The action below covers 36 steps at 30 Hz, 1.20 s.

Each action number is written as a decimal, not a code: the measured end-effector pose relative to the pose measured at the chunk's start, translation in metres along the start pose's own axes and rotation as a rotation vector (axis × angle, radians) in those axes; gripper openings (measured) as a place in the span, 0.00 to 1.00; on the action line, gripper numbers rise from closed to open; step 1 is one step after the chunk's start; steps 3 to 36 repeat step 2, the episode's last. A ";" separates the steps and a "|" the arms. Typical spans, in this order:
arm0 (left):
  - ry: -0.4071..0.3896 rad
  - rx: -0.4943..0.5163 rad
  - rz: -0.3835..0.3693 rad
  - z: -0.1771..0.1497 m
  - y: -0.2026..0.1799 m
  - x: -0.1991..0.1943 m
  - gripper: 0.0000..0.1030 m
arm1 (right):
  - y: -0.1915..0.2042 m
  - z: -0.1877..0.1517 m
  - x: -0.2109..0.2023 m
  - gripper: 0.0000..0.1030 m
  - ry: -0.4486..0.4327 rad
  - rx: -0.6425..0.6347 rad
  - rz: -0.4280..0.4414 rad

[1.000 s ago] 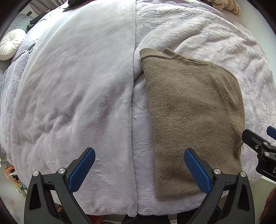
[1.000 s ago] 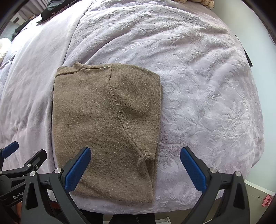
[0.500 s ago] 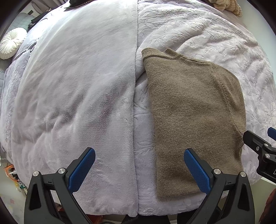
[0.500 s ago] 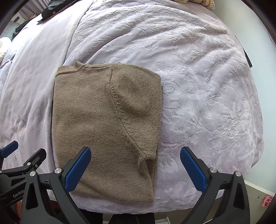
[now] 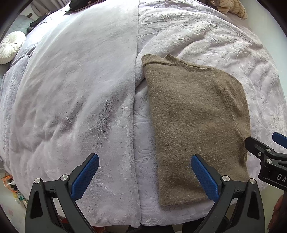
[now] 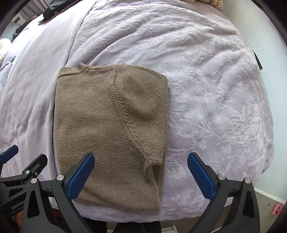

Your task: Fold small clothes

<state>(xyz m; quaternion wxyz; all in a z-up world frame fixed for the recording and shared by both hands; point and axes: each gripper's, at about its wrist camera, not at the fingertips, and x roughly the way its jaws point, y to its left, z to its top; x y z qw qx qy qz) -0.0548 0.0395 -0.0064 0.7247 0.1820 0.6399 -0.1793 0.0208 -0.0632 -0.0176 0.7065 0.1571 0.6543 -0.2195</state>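
A small olive-brown knit sweater (image 5: pixel 193 125) (image 6: pixel 111 129) lies flat on a lilac bed cover (image 5: pixel 80 98) (image 6: pixel 215 89), folded lengthwise into a narrow rectangle with its neckband at the far end. My left gripper (image 5: pixel 145 176) hovers open above the near edge of the bed, its right finger over the sweater's near left corner. Above the sweater's near right corner my right gripper (image 6: pixel 140 175) is open too, straddling the folded side edge. Neither holds anything. Each gripper shows at the edge of the other's view.
The bed cover has a smooth plush half on the left and an embossed floral half on the right, split by a seam (image 5: pixel 135 107). A round white cushion (image 5: pixel 10 46) sits far left. Dark items (image 6: pixel 53 9) and a beige plaid cloth (image 5: pixel 231 8) lie at the far end.
The left wrist view has drifted slightly, so the sweater sits a little further right in it. Both grippers stay open and the sweater has not moved.
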 end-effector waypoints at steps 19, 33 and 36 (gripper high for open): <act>0.008 0.002 0.003 0.000 0.000 0.001 1.00 | 0.000 -0.001 0.000 1.00 0.001 0.001 0.000; 0.008 0.002 0.003 0.000 0.000 0.001 1.00 | 0.000 -0.001 0.000 1.00 0.001 0.001 0.000; 0.008 0.002 0.003 0.000 0.000 0.001 1.00 | 0.000 -0.001 0.000 1.00 0.001 0.001 0.000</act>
